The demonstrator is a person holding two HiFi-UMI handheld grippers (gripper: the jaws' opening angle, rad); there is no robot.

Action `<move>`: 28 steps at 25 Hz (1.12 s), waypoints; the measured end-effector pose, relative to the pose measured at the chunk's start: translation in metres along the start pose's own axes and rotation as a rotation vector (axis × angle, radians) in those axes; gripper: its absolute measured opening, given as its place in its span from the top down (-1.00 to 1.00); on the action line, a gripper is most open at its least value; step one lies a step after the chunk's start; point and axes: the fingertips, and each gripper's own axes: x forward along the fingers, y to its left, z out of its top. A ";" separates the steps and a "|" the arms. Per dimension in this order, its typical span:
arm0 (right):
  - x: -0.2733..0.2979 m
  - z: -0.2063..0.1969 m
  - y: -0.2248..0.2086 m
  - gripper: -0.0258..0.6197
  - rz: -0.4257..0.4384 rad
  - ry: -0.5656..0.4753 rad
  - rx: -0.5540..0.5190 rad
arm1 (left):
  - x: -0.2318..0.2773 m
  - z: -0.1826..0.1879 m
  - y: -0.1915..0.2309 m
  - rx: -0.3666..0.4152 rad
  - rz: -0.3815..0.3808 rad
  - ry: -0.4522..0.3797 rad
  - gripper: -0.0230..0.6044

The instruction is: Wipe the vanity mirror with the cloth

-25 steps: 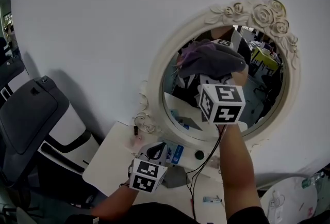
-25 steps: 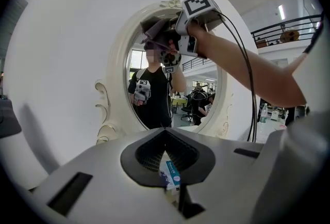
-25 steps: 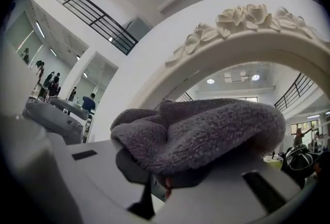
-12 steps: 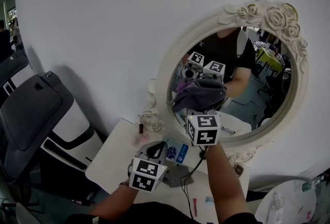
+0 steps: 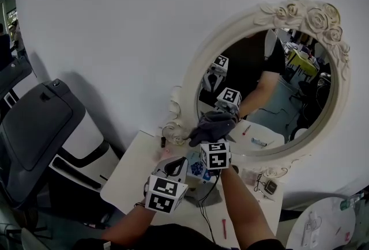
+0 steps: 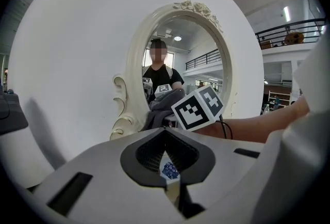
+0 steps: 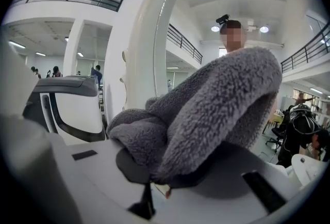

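An oval vanity mirror (image 5: 282,99) in a cream carved frame (image 5: 191,84) hangs on the white wall. My right gripper (image 5: 213,136) is shut on a grey fleecy cloth (image 5: 209,123), and the cloth lies against the lower left of the glass, close to the frame. In the right gripper view the cloth (image 7: 206,109) bulges over the gripper (image 7: 154,181) and hides its tips. My left gripper (image 5: 179,164) hovers low over the white table (image 5: 130,177), shut, with nothing seen held. The left gripper view shows this gripper (image 6: 167,165) facing the mirror (image 6: 178,58) and the cloth (image 6: 156,114).
Under the mirror the table holds a blue packet (image 5: 200,170), a small bottle (image 5: 164,141), a red pen (image 5: 224,228), a charger (image 5: 268,186) and cables. A dark office chair (image 5: 34,133) stands at the left. A round white table (image 5: 323,226) sits at the lower right.
My right gripper has carried the cloth down and to the left over the glass, from the upper middle to the lower left edge. The left gripper has stayed in place.
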 end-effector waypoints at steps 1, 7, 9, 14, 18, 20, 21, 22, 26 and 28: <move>0.000 0.000 -0.001 0.83 -0.002 -0.004 0.011 | -0.001 -0.001 0.002 0.003 -0.003 0.000 0.93; -0.009 -0.008 -0.003 0.83 -0.002 0.025 0.098 | -0.006 0.005 0.005 0.033 -0.041 -0.009 0.93; -0.042 -0.006 -0.003 0.83 -0.055 -0.067 0.123 | -0.008 0.002 0.006 0.034 -0.063 -0.008 0.93; -0.156 0.017 -0.019 0.83 -0.333 -0.347 0.270 | 0.003 0.002 0.007 -0.007 -0.165 -0.036 0.93; -0.209 -0.002 -0.031 0.83 -0.481 -0.367 0.298 | 0.016 -0.009 -0.023 0.002 -0.271 -0.016 0.93; -0.225 -0.016 -0.035 0.83 -0.497 -0.352 0.355 | 0.019 -0.014 -0.043 0.012 -0.329 0.003 0.93; -0.232 -0.022 -0.036 0.83 -0.507 -0.342 0.378 | 0.019 -0.015 -0.053 0.021 -0.355 0.009 0.93; -0.239 -0.027 -0.036 0.83 -0.521 -0.333 0.389 | 0.017 -0.016 -0.062 0.033 -0.374 0.010 0.93; -0.260 -0.030 -0.027 0.83 -0.563 -0.330 0.358 | 0.014 -0.016 -0.077 0.048 -0.403 -0.001 0.93; -0.266 -0.026 -0.020 0.83 -0.565 -0.335 0.319 | 0.014 -0.016 -0.078 0.033 -0.403 -0.002 0.93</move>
